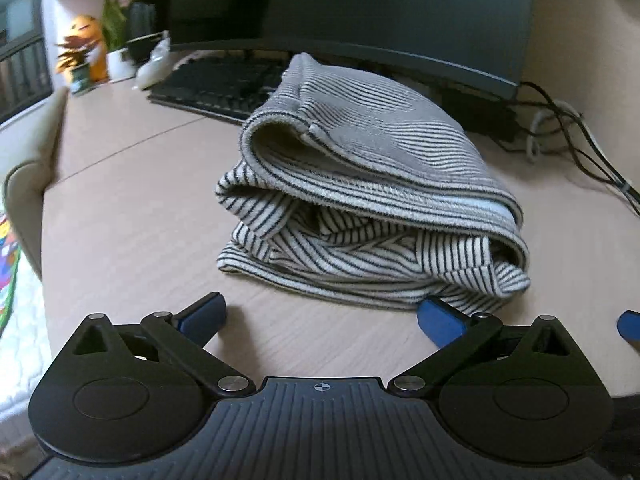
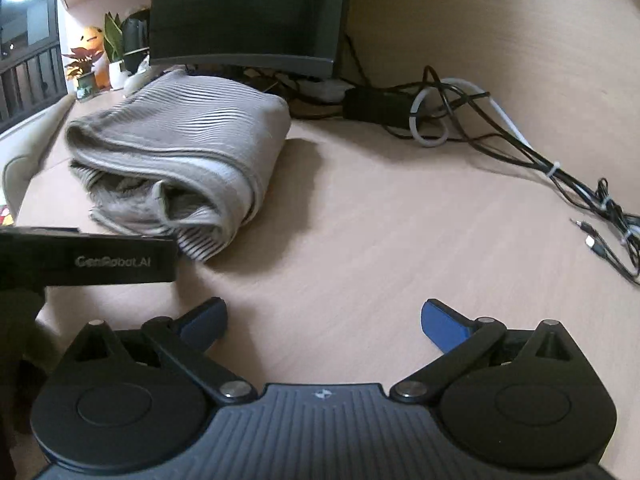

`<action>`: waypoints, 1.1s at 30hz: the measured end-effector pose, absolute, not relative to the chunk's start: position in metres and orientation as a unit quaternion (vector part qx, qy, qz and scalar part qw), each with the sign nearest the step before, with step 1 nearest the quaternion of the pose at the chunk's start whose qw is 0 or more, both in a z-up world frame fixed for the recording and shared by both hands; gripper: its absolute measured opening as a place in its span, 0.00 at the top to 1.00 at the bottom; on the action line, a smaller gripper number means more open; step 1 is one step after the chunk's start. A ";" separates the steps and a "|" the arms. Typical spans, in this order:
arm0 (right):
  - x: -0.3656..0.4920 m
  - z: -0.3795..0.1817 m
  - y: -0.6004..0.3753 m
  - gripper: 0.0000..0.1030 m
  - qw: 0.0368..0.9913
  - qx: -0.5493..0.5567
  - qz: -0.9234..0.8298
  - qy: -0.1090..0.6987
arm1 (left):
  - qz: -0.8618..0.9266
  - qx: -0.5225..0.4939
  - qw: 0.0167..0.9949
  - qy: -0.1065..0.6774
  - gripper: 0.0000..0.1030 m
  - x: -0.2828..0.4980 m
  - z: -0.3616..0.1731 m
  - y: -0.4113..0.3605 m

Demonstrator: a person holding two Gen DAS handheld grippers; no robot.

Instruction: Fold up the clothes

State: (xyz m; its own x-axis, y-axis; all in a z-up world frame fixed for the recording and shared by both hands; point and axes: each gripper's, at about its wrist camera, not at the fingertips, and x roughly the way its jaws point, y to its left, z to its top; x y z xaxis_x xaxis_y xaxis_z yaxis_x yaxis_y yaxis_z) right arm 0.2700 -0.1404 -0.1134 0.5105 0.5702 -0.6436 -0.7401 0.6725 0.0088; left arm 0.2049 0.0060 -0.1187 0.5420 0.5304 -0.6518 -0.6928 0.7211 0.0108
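A striped garment (image 1: 360,192), white with thin dark lines, lies folded into a thick bundle on the pale wooden desk (image 1: 128,216). In the right wrist view the same garment (image 2: 180,148) sits at the left, blurred. My left gripper (image 1: 322,318) is open just in front of the bundle's near edge, with nothing between its blue pads (image 1: 438,322). My right gripper (image 2: 324,322) is open over bare desk (image 2: 380,220), to the right of the bundle and apart from it. The left gripper's black body (image 2: 88,258) shows at the left edge there.
A dark monitor (image 1: 352,12) and a black keyboard (image 1: 216,84) stand behind the garment. Tangled cables (image 2: 500,136) and a black adapter run along the back right. Small plants and an orange figure (image 1: 86,40) sit at the back left. A chair back (image 1: 28,176) is off the desk's left edge.
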 end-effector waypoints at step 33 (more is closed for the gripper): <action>0.279 -0.113 -0.132 0.00 0.857 -0.136 0.385 0.314 | 0.378 -0.129 0.861 0.315 0.00 0.205 -0.116 -0.007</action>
